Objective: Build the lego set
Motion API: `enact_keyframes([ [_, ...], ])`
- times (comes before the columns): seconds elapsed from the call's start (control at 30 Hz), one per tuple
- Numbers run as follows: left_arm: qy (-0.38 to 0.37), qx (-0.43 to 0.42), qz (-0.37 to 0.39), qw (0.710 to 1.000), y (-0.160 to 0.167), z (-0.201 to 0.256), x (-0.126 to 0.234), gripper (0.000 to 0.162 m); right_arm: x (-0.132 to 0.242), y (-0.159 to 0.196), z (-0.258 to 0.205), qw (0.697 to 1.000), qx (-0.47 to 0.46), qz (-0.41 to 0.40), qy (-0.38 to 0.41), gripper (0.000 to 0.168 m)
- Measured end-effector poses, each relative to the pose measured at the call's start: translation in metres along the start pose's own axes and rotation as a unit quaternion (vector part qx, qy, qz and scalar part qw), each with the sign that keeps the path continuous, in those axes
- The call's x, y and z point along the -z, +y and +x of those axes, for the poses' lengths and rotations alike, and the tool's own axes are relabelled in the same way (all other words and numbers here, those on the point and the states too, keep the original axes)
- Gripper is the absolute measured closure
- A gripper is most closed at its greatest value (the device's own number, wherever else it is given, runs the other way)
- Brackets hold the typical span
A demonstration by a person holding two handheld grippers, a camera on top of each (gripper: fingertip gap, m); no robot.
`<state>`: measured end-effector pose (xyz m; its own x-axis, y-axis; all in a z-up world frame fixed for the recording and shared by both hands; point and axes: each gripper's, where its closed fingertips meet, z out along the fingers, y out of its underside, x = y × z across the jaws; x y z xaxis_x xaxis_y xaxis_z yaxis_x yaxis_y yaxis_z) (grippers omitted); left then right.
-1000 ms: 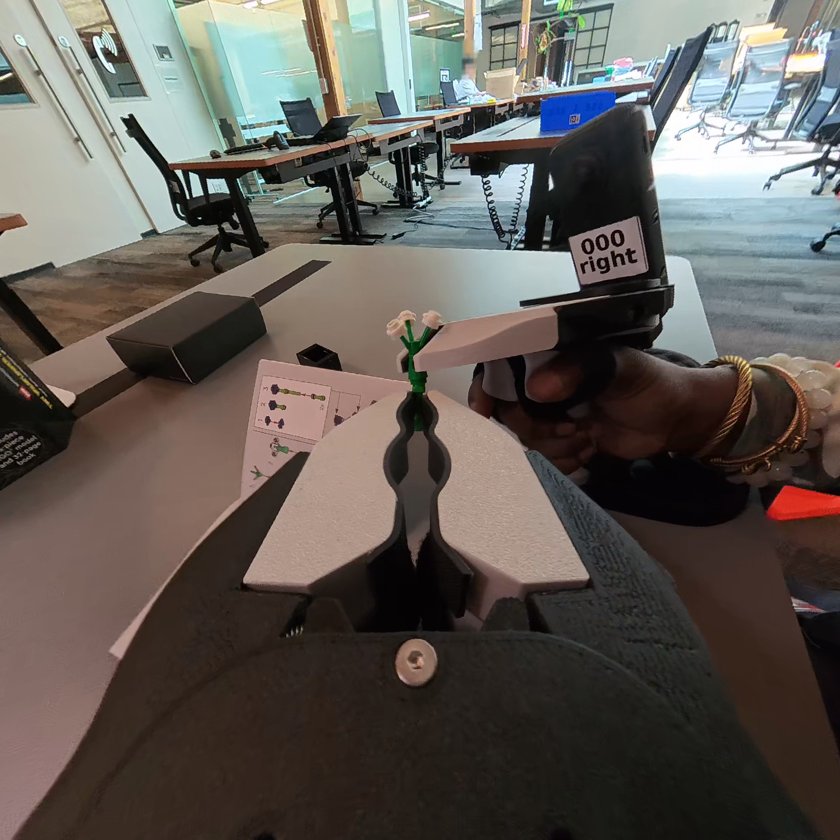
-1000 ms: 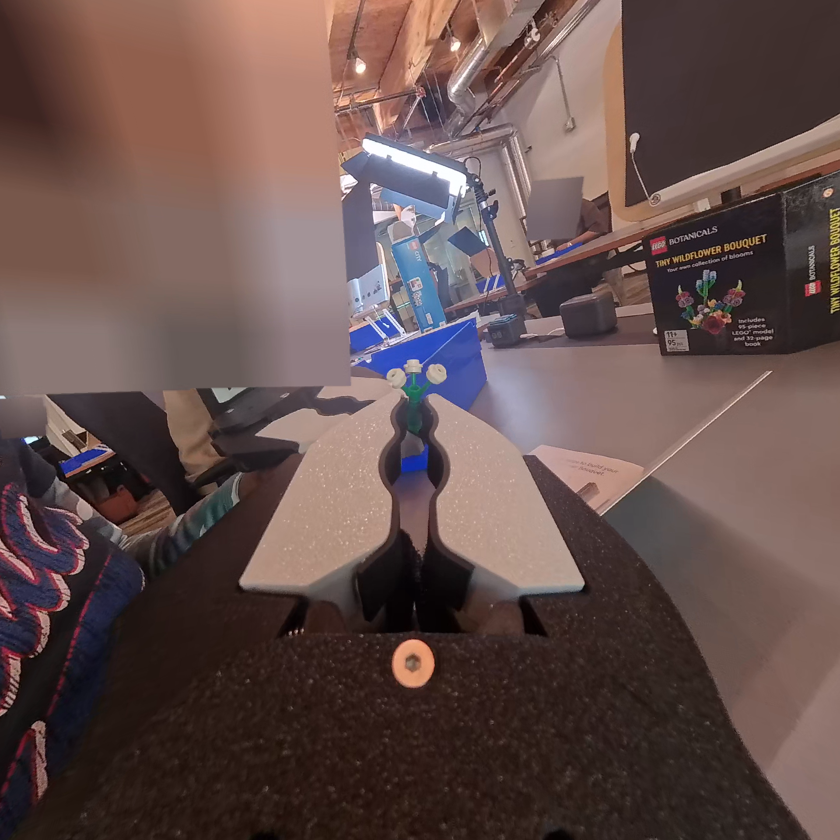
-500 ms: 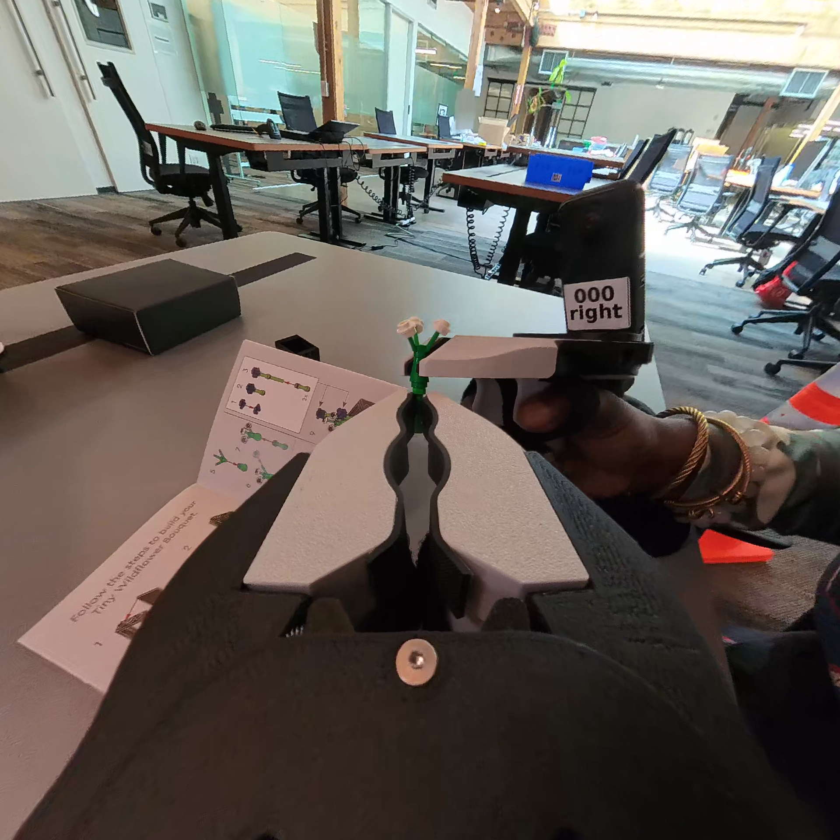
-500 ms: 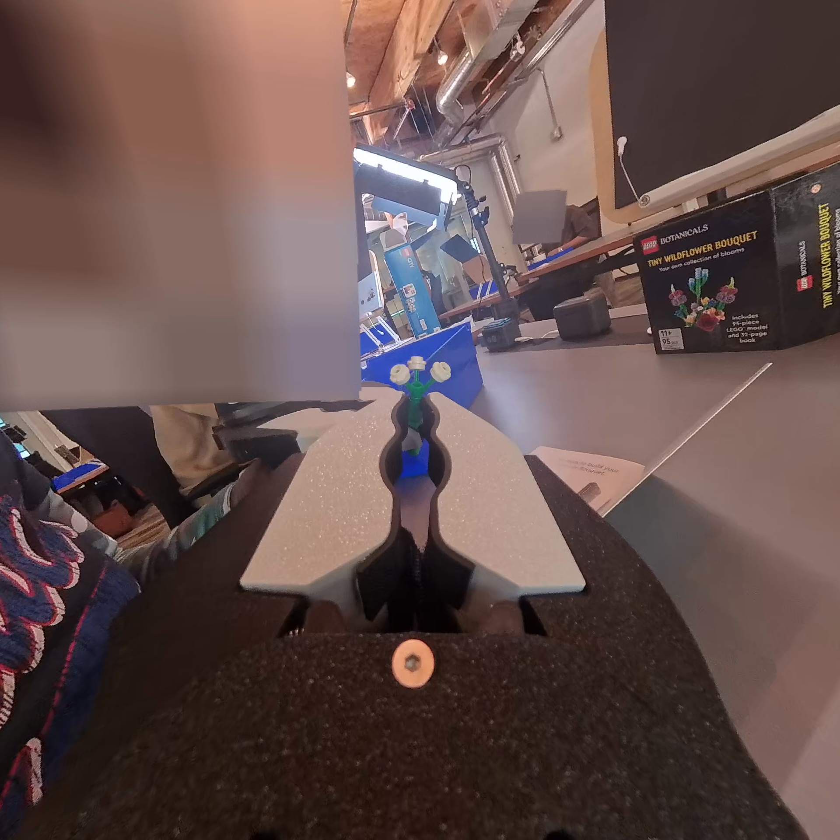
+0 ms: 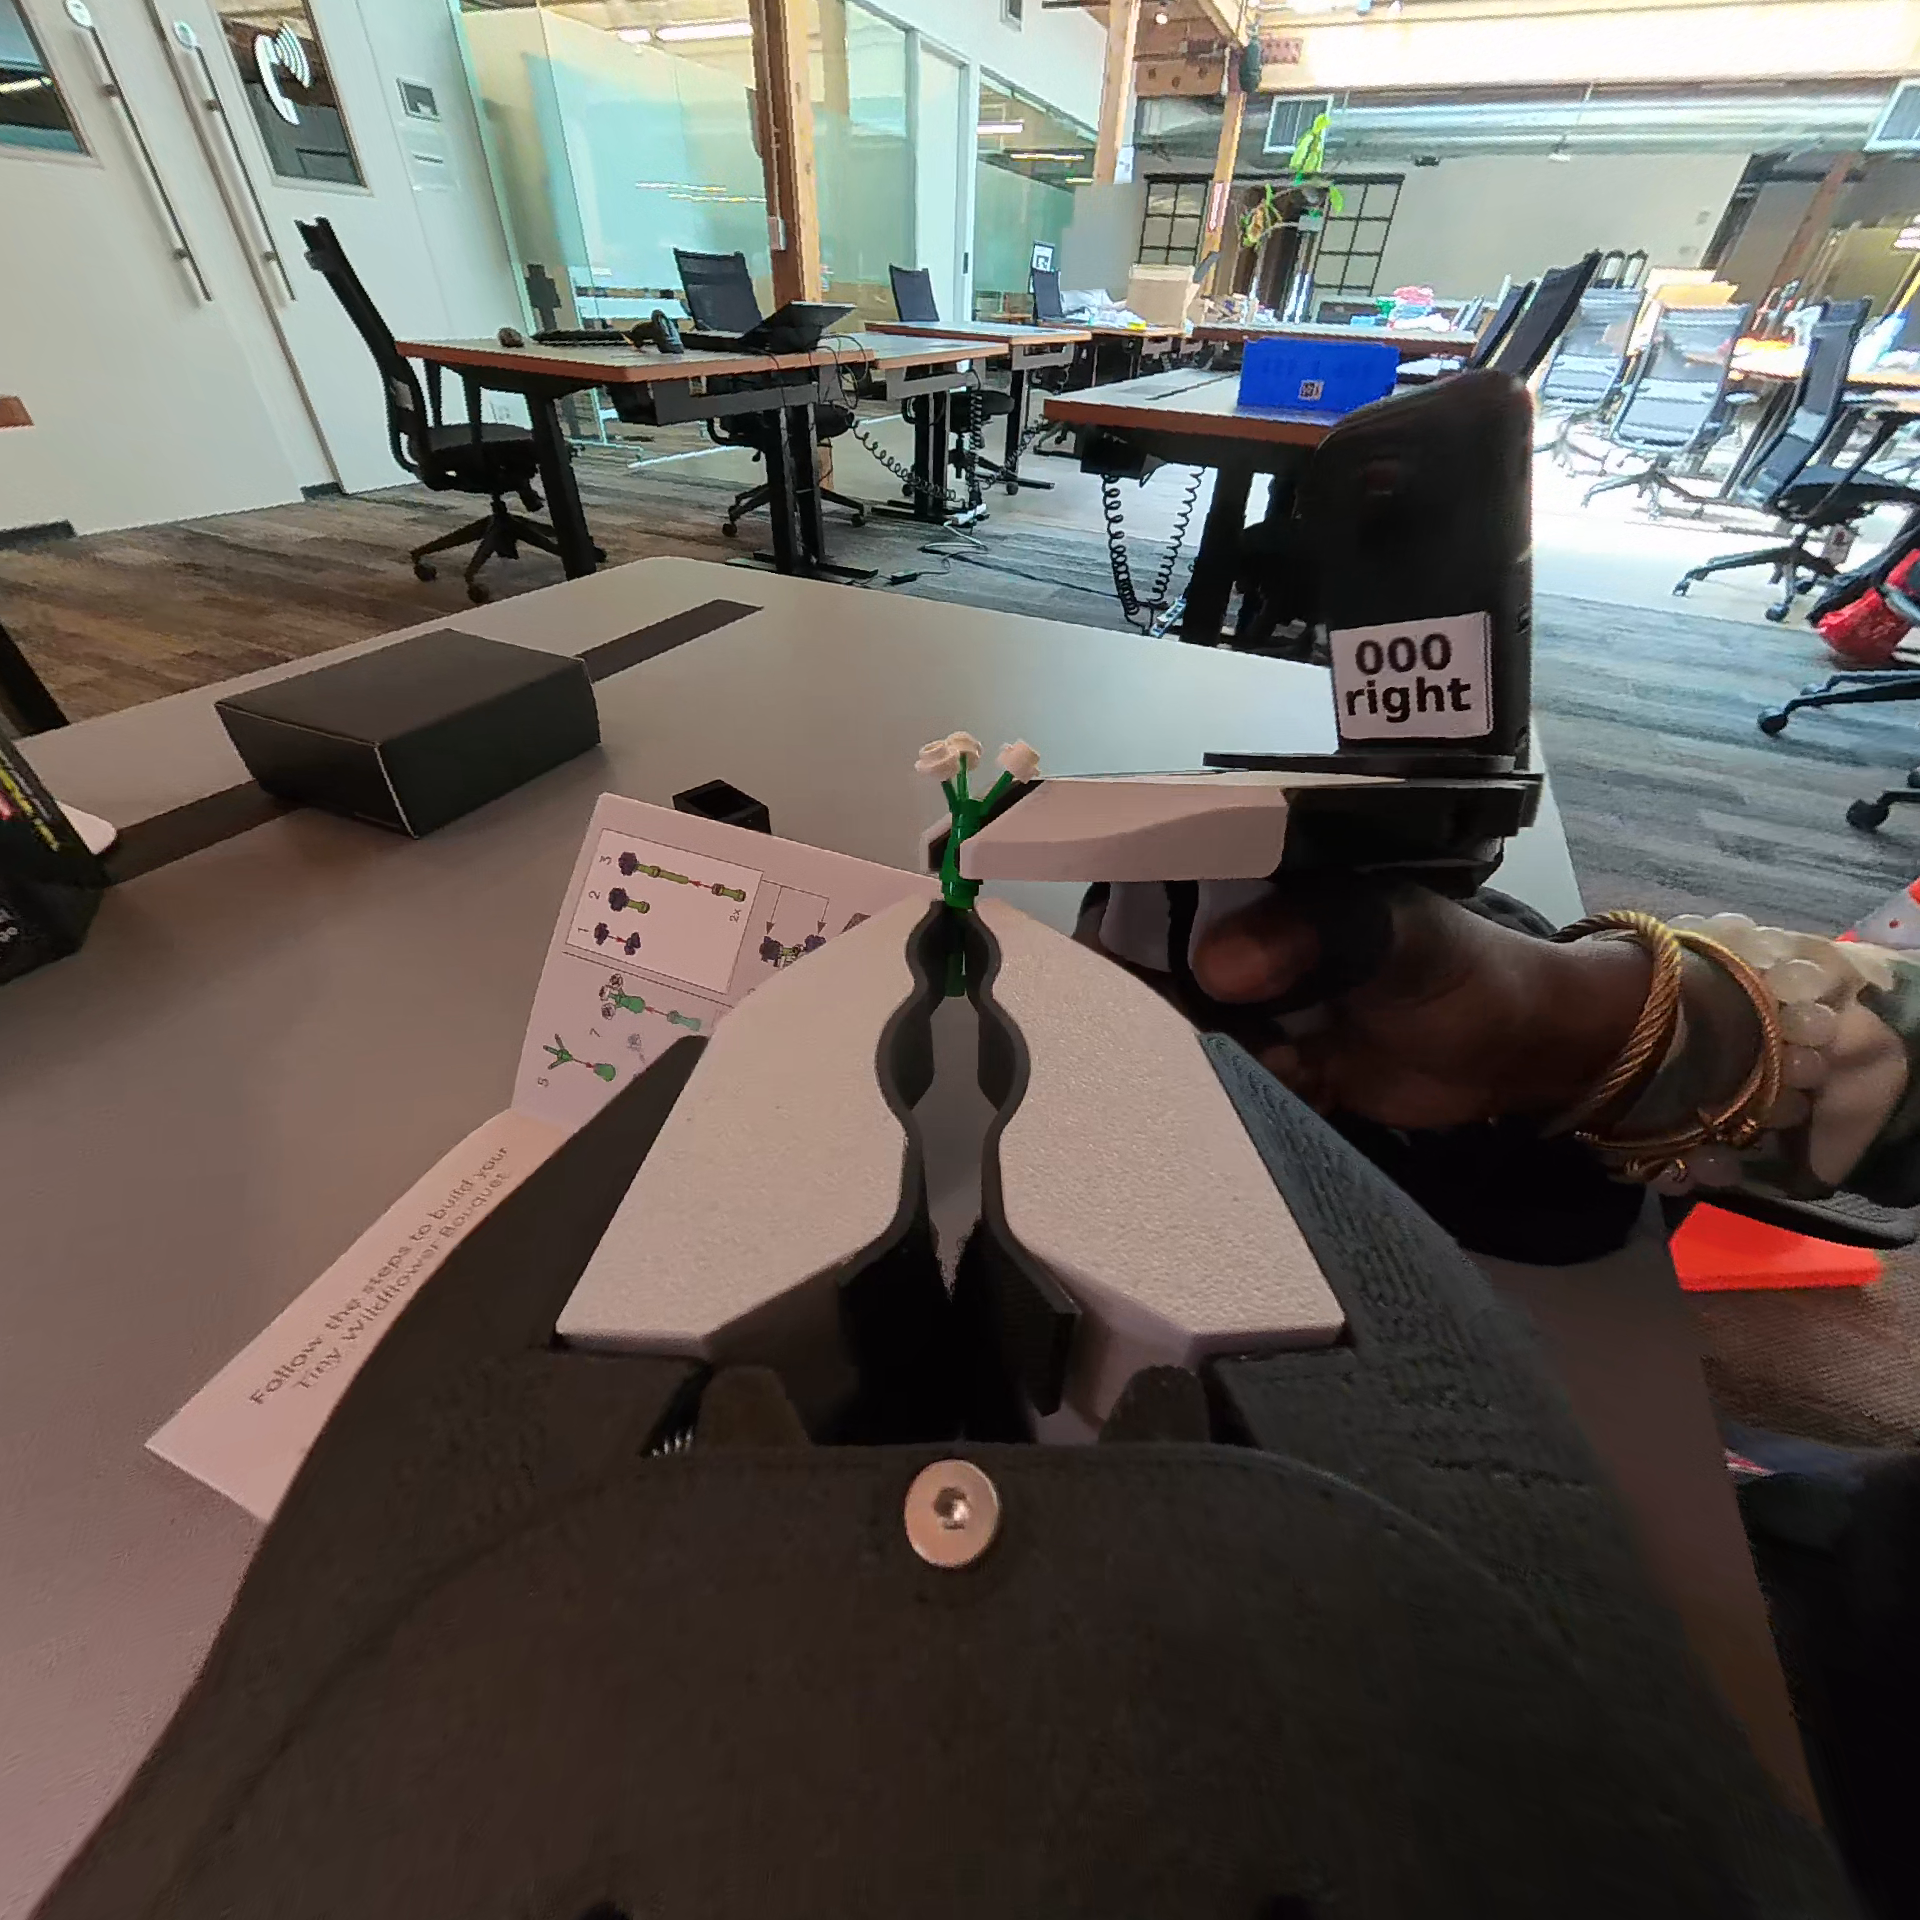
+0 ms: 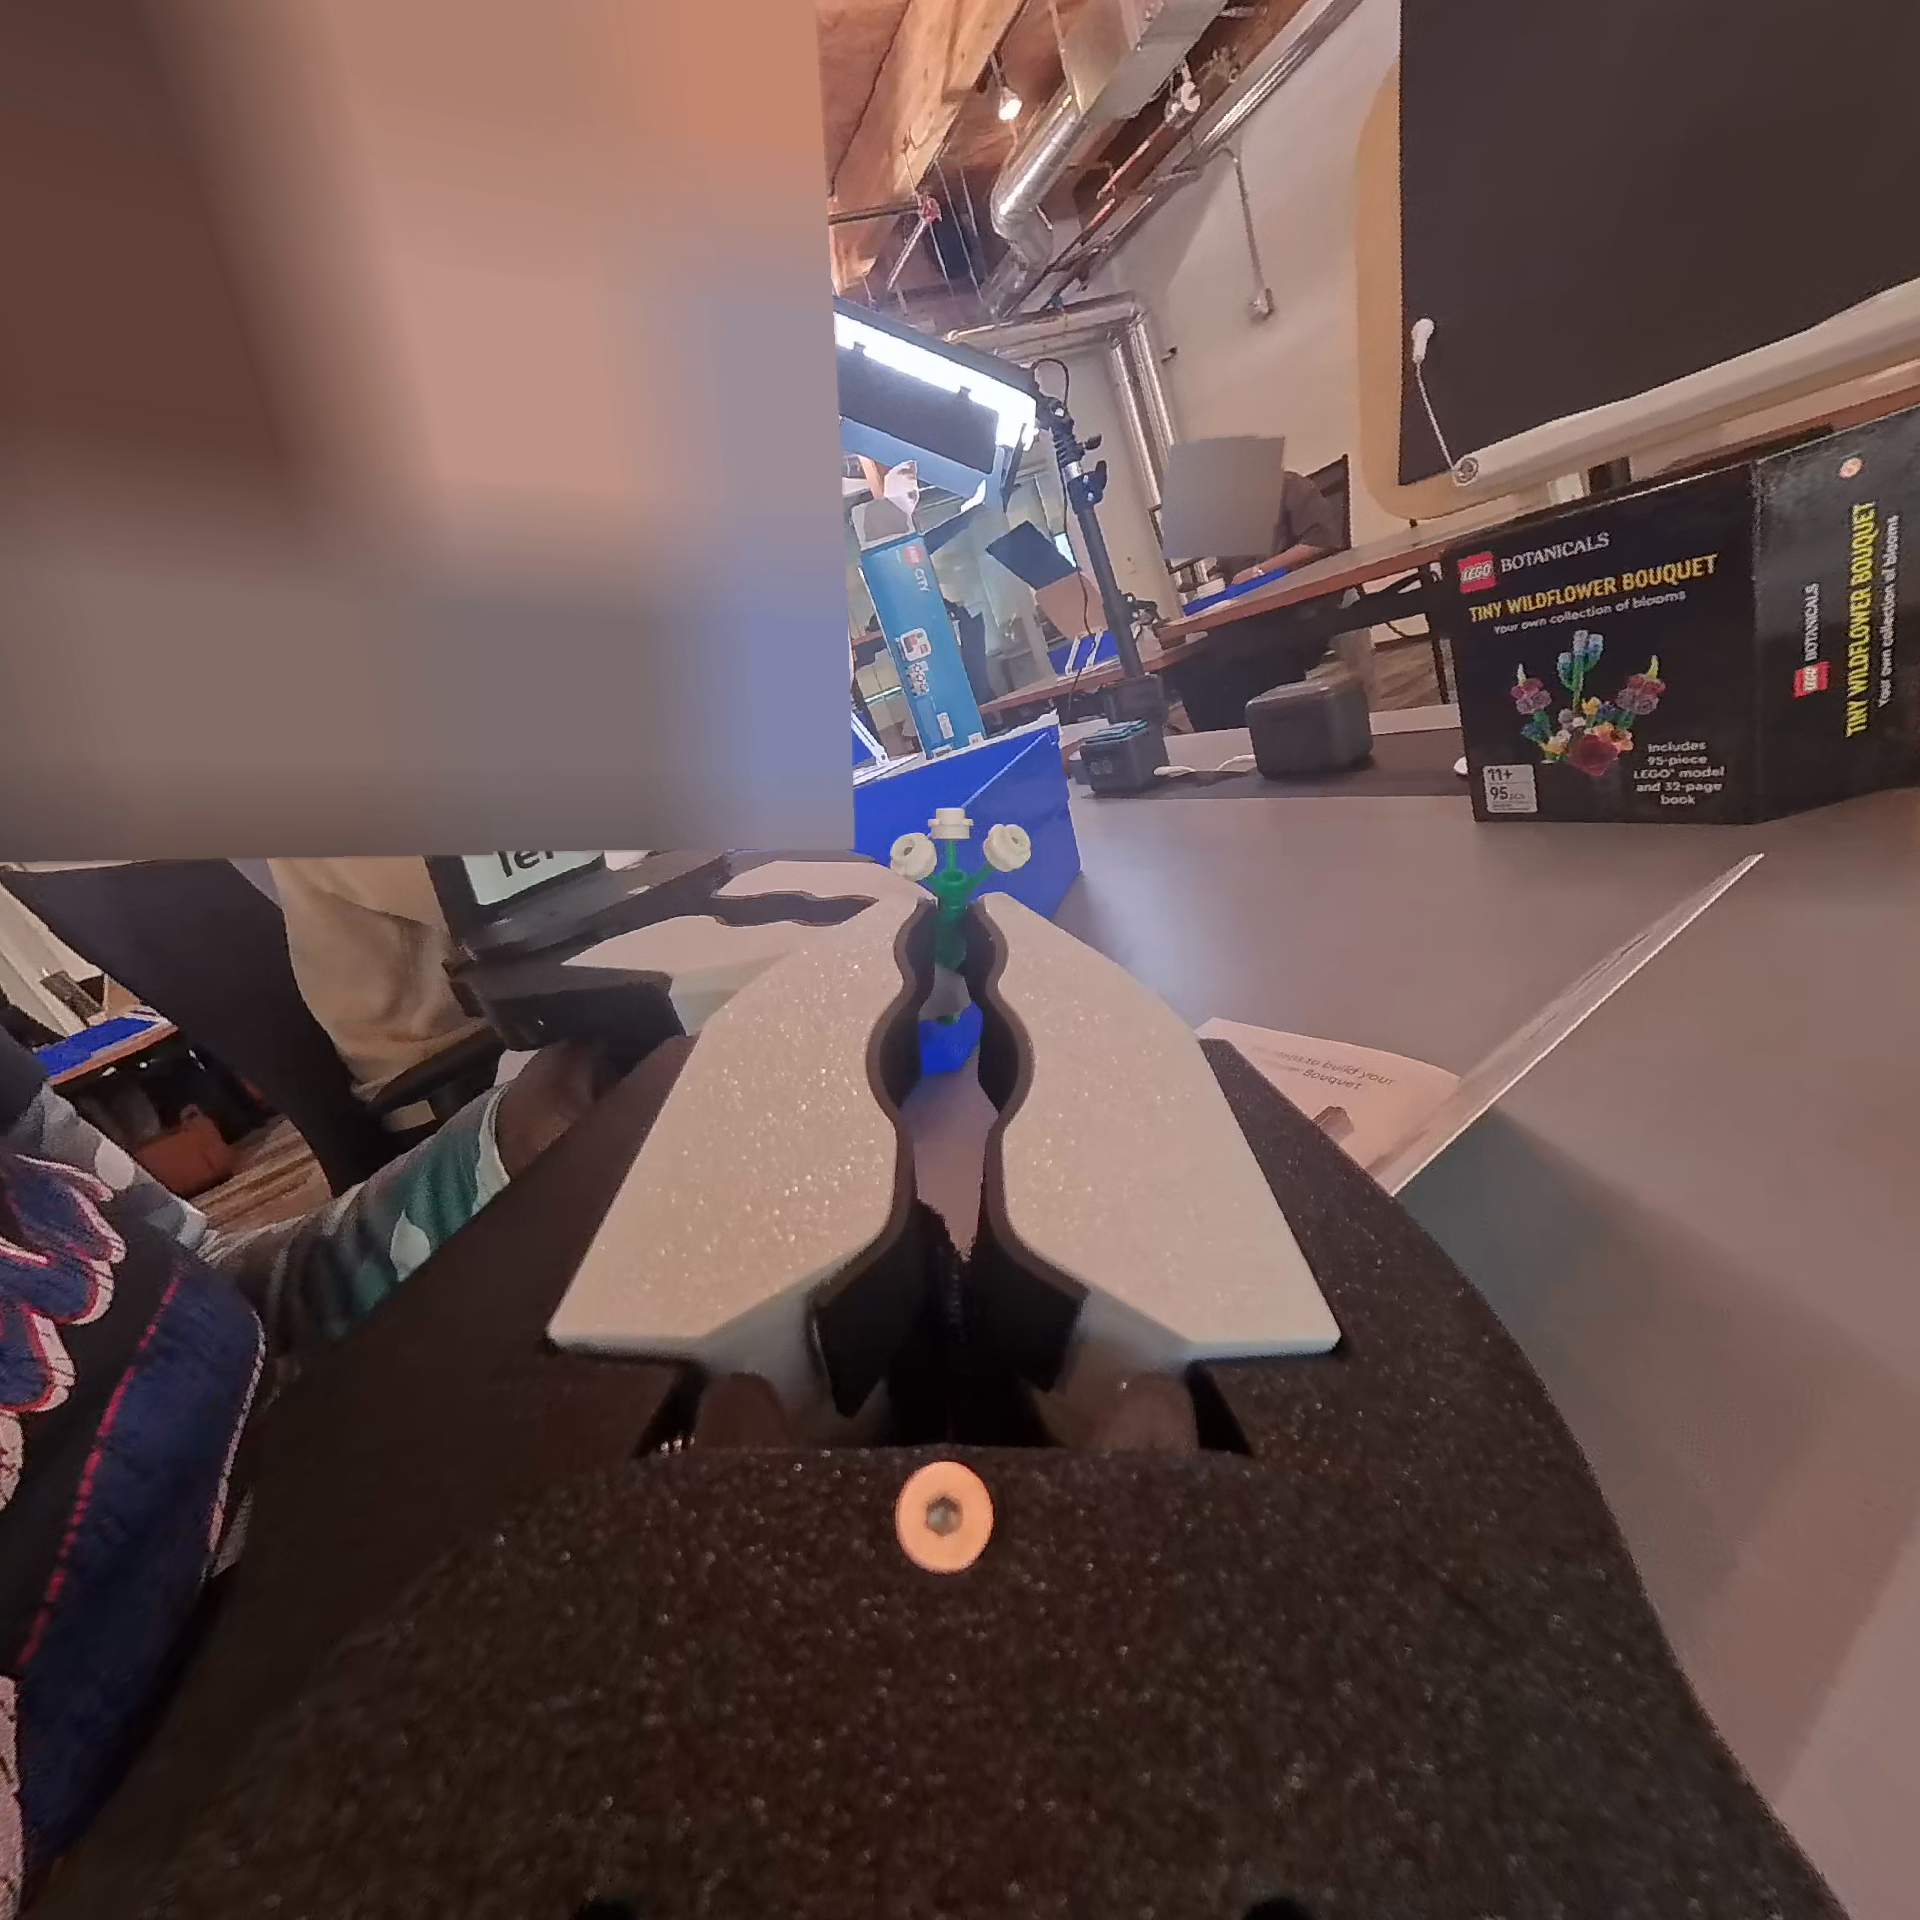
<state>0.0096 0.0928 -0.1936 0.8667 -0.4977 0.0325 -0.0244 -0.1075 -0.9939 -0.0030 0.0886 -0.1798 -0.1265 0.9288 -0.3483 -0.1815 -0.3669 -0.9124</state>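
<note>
A small green lego flower stem (image 5: pixel 962 831) with three white blossoms stands upright above the grey table (image 5: pixel 312 987). My left gripper (image 5: pixel 956 920) is shut on the stem's lower end. My right gripper (image 5: pixel 951 847) comes in level from the right and is shut on the stem just above that, below the fork. In the right wrist view the stem (image 6: pixel 948 883) sticks up out of my right gripper (image 6: pixel 951 914), and my left gripper (image 6: pixel 883 902) meets it from the left. A blue piece (image 6: pixel 948 1044) shows through the gap between the jaws.
An open instruction booklet (image 5: pixel 665 935) lies on the table under the grippers. A black box (image 5: pixel 416 727) and a small black piece (image 5: pixel 722 805) sit beyond it. The dark lego set box (image 6: pixel 1662 665) stands at the right, and a blue bin (image 6: pixel 966 800) ahead. My two grippers' fingertips are within a few centimetres of each other.
Both grippers have kept their hold on the stem. The right gripper has tipped from a slant to level, and the pair has shifted a little over the booklet.
</note>
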Motion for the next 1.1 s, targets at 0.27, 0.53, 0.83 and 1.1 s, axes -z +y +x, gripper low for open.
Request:
enact_keyframes([
  [0.27, 0.057, 0.058, 0.014, 0.997, -0.005, 0.007, -0.004, 0.145, 0.008, -0.017, 0.007, 0.995, -0.072, 0.063, -0.017, 0.162],
  [0.53, 0.038, 0.031, 0.024, 0.998, -0.001, 0.006, -0.002, 0.148, 0.007, -0.014, 0.003, 0.993, -0.096, 0.054, -0.038, 0.163],
  [0.83, 0.042, 0.015, 0.031, 0.999, -0.001, 0.008, 0.002, 0.158, 0.004, -0.010, -0.004, 0.994, -0.086, 0.038, -0.055, 0.162],
  [1.1, 0.034, 0.016, 0.025, 0.999, 0.002, 0.005, 0.004, 0.160, 0.000, -0.003, -0.008, 0.998, -0.043, 0.016, -0.043, 0.162],
])
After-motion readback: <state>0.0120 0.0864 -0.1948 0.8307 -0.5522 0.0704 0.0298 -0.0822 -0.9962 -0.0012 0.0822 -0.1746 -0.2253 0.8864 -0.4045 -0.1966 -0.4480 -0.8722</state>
